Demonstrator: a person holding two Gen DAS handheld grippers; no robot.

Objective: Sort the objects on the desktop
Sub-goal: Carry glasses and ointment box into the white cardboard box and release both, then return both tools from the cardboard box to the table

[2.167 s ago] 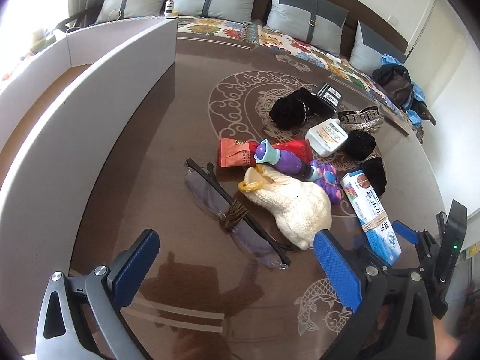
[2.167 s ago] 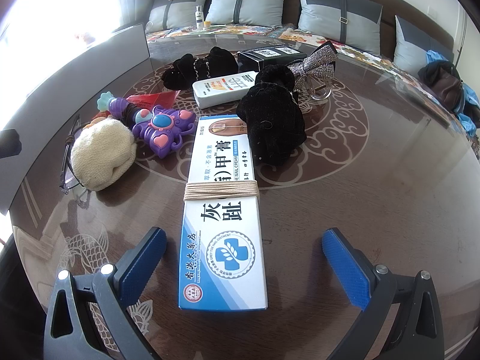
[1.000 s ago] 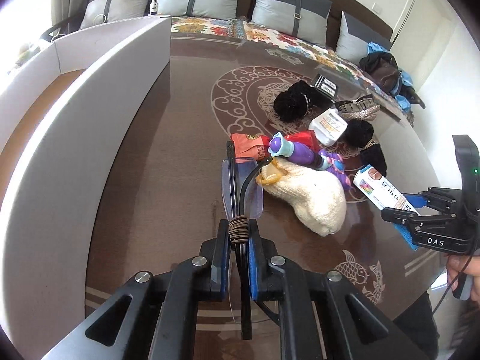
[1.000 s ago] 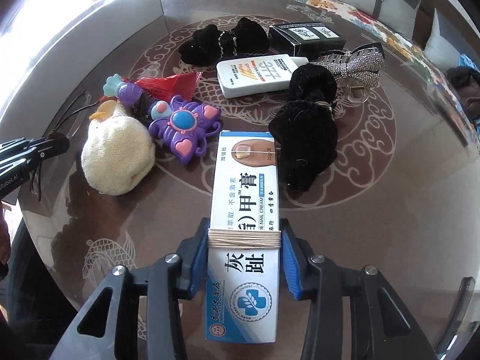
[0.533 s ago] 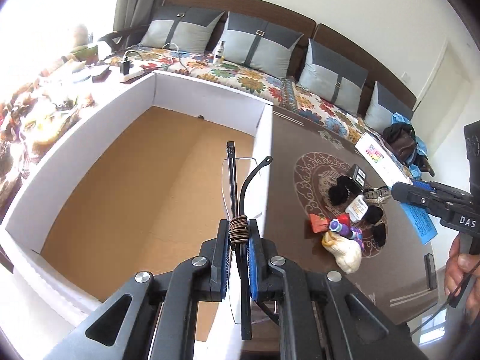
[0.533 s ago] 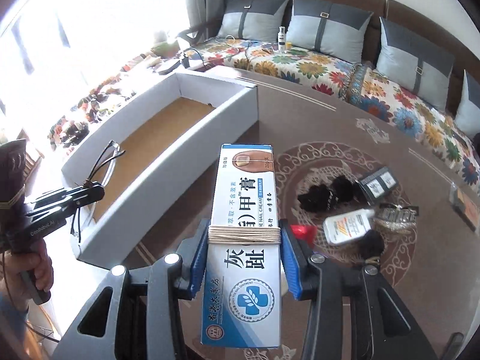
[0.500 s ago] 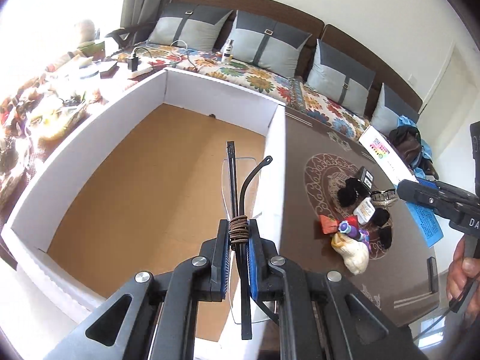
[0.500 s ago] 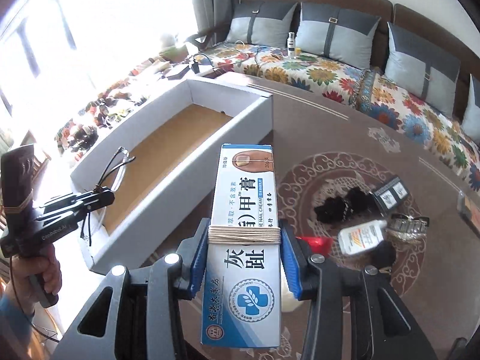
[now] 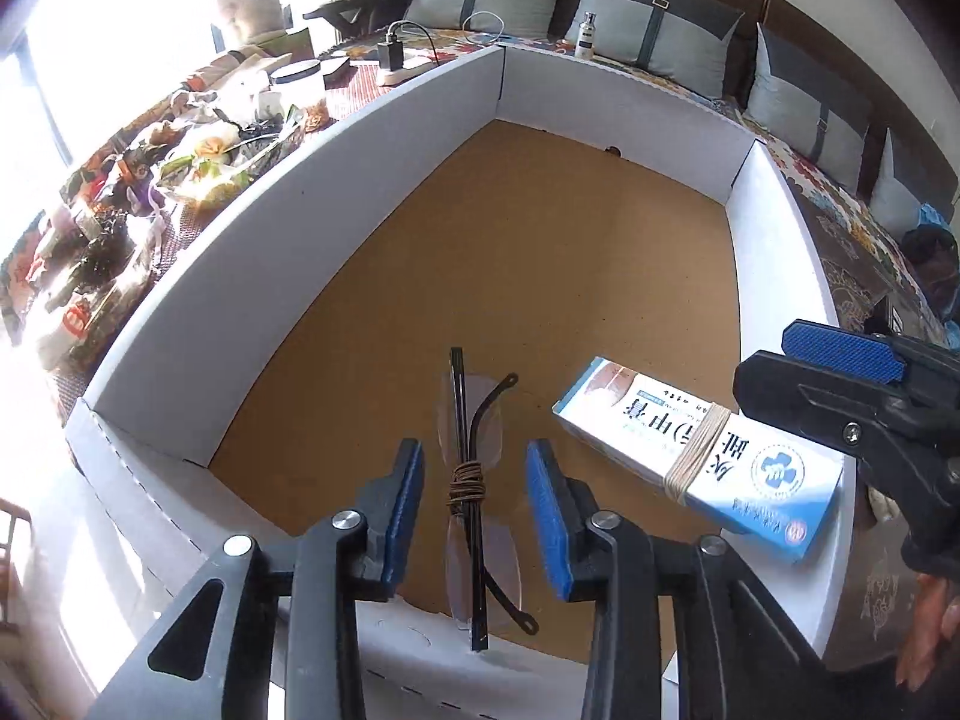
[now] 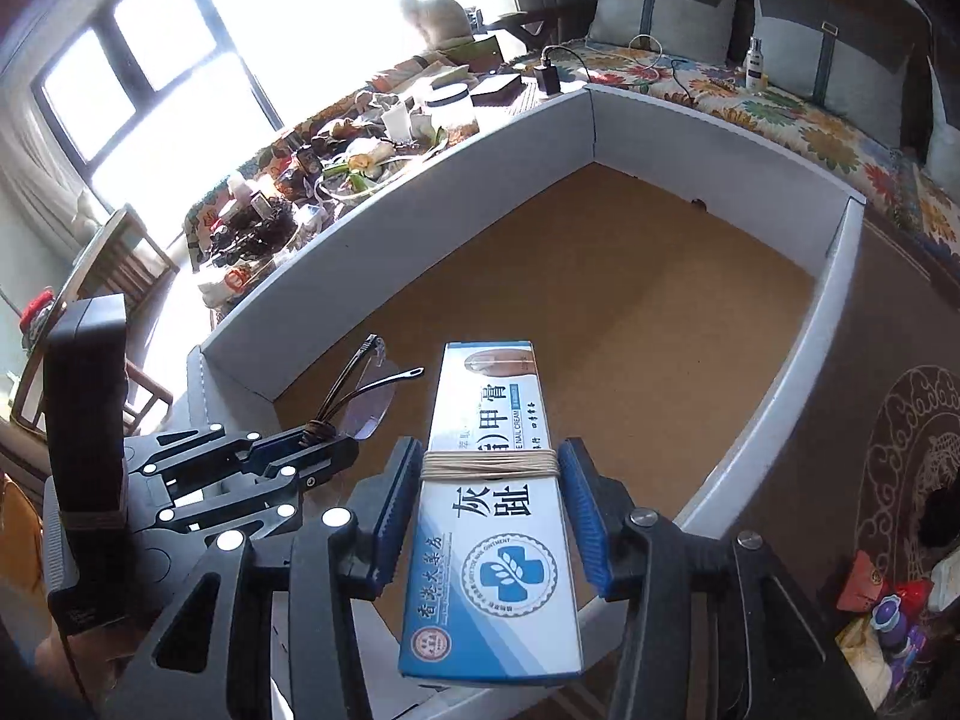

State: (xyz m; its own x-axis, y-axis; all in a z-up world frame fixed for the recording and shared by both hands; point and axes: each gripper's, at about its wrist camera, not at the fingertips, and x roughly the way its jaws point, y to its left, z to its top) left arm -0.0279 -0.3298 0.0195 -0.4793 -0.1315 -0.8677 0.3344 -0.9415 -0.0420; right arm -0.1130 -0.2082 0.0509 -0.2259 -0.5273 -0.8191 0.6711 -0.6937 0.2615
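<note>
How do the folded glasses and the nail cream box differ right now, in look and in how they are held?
Grip: the glasses sit loose between the open left gripper, gaps both sides; the nail cream box is clamped by the right gripper.
Look: the glasses are thin, dark-framed and clear-lensed; the nail cream box is a blue-and-white carton.
Binding: brown cord on the glasses, a beige band on the box.
Shared: both are over the white bin.

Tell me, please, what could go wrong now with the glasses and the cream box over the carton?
1. The left claw is open, and the glasses hang partly over the carton's near wall; they might land on it and tip outside.
2. The cream box in the right claw, if released here, may land on the lenses.
</note>
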